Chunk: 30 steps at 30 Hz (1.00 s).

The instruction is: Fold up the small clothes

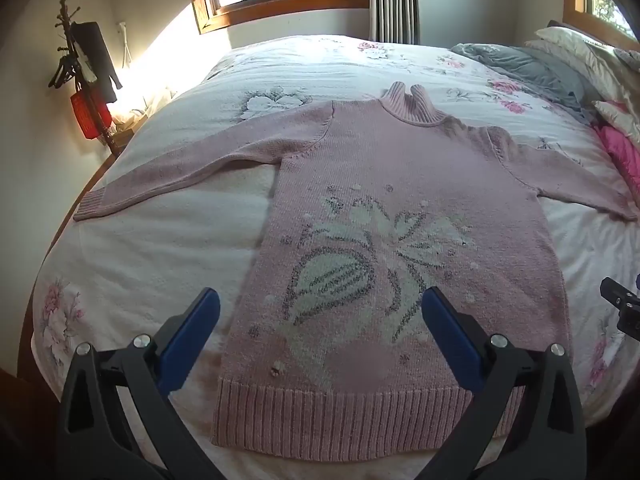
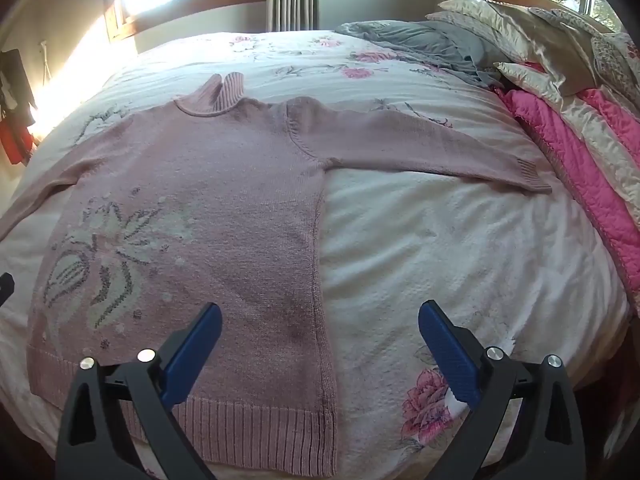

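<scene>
Both the left gripper (image 1: 320, 304) and right gripper (image 2: 320, 318) hung with jaws spread, empty, above the pink sweater (image 1: 400, 216) lying flat near the bed's (image 1: 152, 248) front edge; pinching each sleeve cuff first would probably fold cleanest.

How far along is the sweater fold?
Done: the pink sweater lies flat on the bedspread, both sleeves spread out. In hand: nothing; the left claw and right claw hover open above the hem. Left: every fold.
</scene>
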{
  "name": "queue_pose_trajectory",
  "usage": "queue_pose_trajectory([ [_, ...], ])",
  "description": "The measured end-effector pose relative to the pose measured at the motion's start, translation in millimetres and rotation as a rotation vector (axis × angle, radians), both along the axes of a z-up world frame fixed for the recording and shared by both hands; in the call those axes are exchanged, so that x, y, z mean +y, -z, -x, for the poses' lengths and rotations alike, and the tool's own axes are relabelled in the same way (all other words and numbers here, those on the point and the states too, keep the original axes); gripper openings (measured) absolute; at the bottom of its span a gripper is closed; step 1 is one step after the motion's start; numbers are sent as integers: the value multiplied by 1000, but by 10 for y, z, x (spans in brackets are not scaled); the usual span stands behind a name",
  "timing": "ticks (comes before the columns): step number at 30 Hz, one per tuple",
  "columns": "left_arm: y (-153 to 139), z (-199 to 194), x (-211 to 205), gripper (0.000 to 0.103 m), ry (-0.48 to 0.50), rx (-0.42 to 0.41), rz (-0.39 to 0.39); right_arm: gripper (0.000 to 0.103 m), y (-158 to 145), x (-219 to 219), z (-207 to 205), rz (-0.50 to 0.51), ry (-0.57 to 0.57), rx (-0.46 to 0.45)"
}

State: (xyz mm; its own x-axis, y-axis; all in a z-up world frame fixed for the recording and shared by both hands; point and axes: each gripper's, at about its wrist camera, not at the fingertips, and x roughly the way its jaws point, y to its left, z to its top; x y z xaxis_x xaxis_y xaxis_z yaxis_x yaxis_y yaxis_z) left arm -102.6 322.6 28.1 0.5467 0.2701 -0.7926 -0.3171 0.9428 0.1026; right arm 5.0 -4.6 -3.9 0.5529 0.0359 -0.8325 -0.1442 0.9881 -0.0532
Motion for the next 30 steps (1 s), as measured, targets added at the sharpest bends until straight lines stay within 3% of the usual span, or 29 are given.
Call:
queue_pose_trajectory([
  [30, 28, 48, 65, 100, -1, 8, -12, 99, 39, -23, -33, -12, 0, 10],
])
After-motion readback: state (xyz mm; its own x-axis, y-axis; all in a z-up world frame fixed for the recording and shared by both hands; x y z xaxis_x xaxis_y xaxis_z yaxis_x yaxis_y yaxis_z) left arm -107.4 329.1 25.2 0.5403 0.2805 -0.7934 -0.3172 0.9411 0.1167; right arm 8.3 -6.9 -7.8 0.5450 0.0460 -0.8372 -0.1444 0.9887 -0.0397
